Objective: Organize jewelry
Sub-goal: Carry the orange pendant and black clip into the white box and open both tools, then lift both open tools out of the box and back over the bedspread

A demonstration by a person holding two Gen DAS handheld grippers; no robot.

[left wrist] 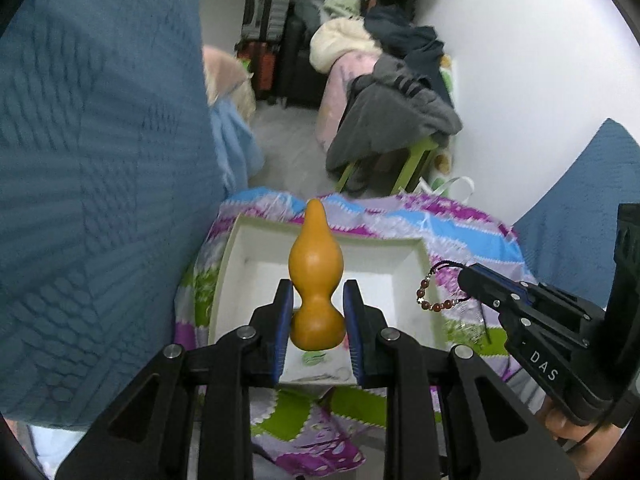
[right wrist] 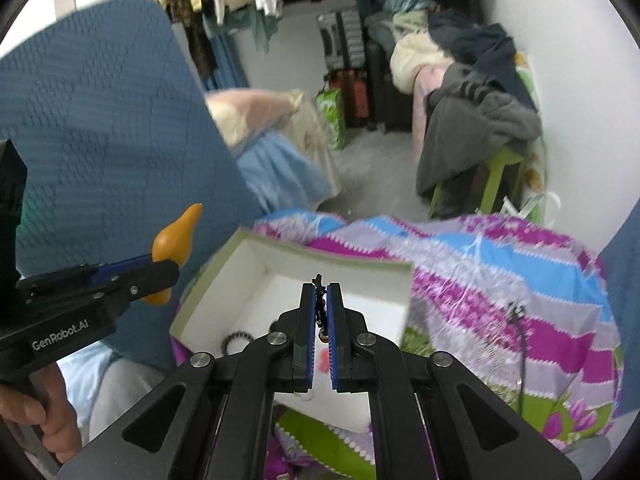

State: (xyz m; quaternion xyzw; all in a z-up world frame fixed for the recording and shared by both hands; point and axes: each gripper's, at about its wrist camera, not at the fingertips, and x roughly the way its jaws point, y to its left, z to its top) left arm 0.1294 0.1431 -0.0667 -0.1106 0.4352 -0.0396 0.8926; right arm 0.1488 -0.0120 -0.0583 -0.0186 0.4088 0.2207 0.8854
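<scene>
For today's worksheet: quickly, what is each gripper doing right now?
Left gripper: closed on the orange gourd.
Right gripper: shut on the beaded bracelet.

Orange gourd [left wrist: 316,280], perhaps reddish-brown bracelet [left wrist: 434,298]

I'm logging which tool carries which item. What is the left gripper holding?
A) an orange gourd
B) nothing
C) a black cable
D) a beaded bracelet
A: in the left wrist view the left gripper has its blue pads closed on the waist of the orange gourd above the white box, while the beaded bracelet hangs from the right gripper.
</scene>
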